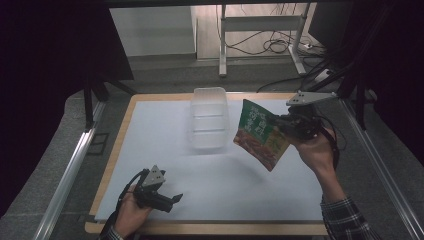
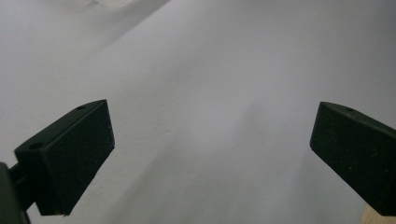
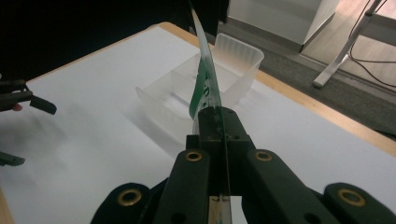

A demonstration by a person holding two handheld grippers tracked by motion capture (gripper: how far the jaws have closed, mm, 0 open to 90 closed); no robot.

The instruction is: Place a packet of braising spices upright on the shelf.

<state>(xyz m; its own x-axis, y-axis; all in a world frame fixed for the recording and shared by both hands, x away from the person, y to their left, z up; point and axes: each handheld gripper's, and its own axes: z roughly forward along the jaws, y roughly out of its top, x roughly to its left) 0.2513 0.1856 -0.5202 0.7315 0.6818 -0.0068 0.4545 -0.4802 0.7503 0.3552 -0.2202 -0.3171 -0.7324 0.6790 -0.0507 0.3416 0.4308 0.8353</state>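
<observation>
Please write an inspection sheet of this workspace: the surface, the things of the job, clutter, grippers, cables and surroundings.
Surface: white sheet on a wood-edged table, bare near the left gripper.
Job's things: green snack packet held in the air; clear plastic container lies on the sheet, nothing seen inside.
Clutter: nothing seen.
Grippers: right gripper shut on the packet's edge; left gripper open, fingers wide apart above the sheet, holding nothing.
Cables: one trails from each gripper; more lie on the floor behind the table.
Surroundings: metal frame legs, dark curtains at both sides.
</observation>
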